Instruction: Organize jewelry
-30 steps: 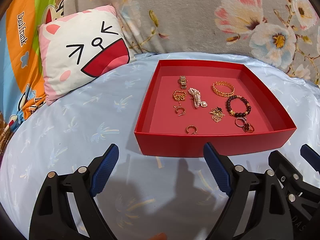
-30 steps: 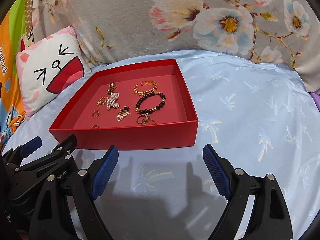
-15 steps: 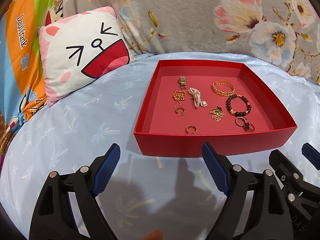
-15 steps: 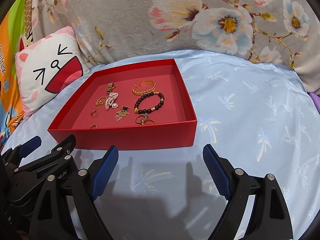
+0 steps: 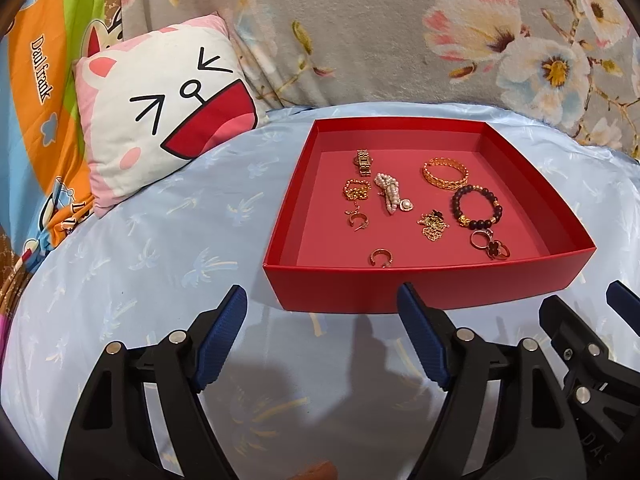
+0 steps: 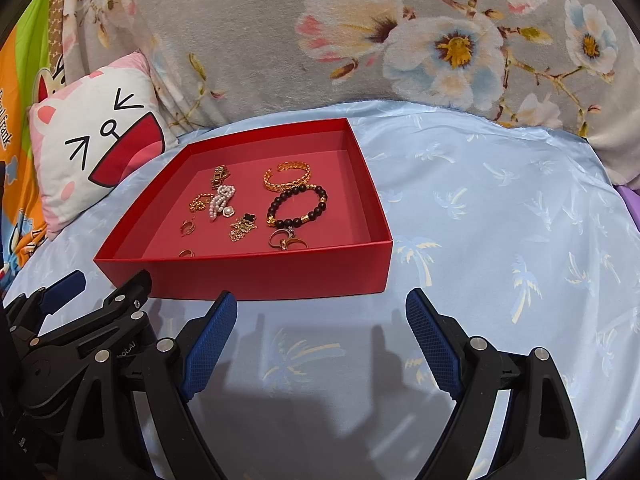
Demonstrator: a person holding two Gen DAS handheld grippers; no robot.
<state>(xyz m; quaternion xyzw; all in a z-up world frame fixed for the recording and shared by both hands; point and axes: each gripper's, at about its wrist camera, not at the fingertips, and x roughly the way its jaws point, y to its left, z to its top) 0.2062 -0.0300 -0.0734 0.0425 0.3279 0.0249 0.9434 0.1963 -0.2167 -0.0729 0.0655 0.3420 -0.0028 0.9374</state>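
A shallow red box (image 5: 424, 288) (image 6: 256, 276) lies on a light blue bedsheet. Inside it lie a gold bangle (image 5: 445, 173) (image 6: 286, 175), a dark bead bracelet (image 5: 477, 207) (image 6: 297, 205), a pearl piece (image 5: 393, 197) (image 6: 220, 201), a gold chain (image 5: 433, 225) (image 6: 242, 228), a small gold watch (image 5: 363, 161), rings with a black clover (image 5: 490, 244) and gold earrings (image 5: 381, 257). My left gripper (image 5: 322, 338) is open and empty, just in front of the box's near wall. My right gripper (image 6: 320, 336) is open and empty, at the box's near right corner.
A white and pink cat-face pillow (image 5: 160, 112) (image 6: 92, 152) leans at the back left. A grey floral blanket (image 5: 400, 28) (image 6: 400, 40) rises behind the box. An orange cartoon cloth (image 5: 36, 92) lies far left. Blue sheet (image 6: 500, 220) stretches right of the box.
Both grippers have drifted very slightly relative to the box. Both stay open and empty, and the jewelry has not moved.
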